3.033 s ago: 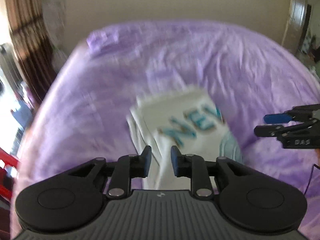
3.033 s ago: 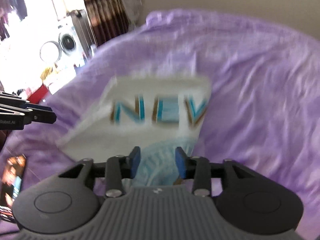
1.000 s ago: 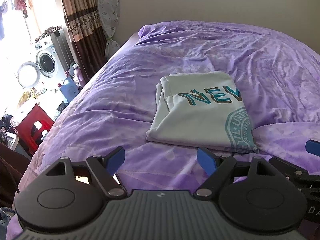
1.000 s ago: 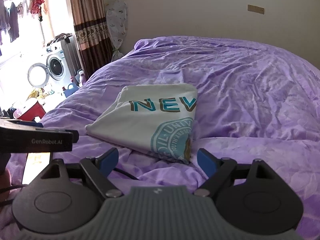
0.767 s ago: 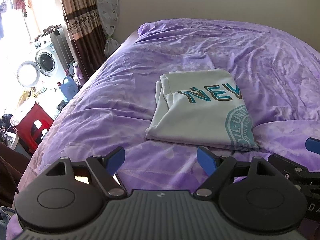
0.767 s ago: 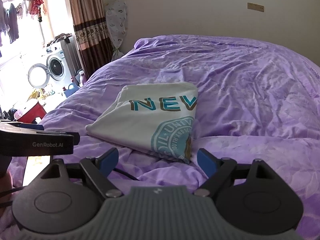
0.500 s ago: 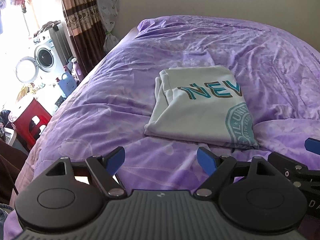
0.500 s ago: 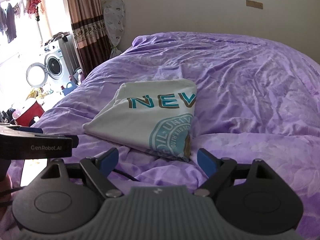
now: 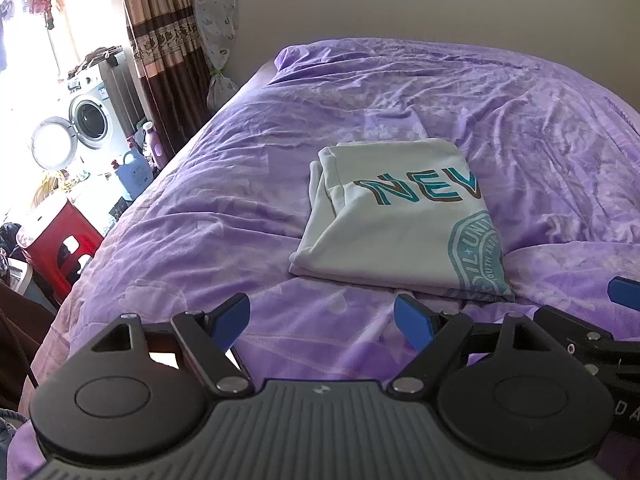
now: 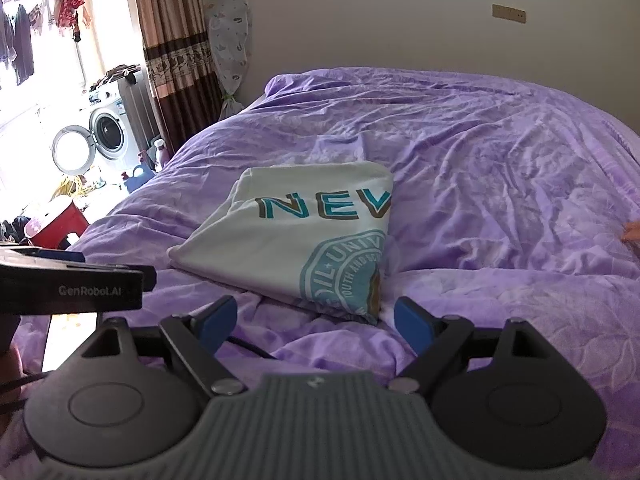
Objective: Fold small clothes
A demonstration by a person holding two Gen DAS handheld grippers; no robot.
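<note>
The folded shirt [image 9: 404, 228] lies ahead of both wide-spread, empty tongs, left tongs [image 9: 322, 322] and right tongs [image 10: 314, 320], its long axis running away from them, about equally near each.

Matt white cloth t-shirt [image 9: 384, 232] on a creased, soft purple cloth bedspread [image 9: 240, 208]

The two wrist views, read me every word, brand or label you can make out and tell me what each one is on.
"NEV": large teal letters on the folded white T-shirt, cut off at the fold.
"IL UNIV": part of the round teal seal on the T-shirt; the smaller inner ring of words is too small to read.
"GenRobot.AI": on the side of the left gripper, seen in the right wrist view.
"DA": partial letters on the right gripper, at the left wrist view's edge.
</note>
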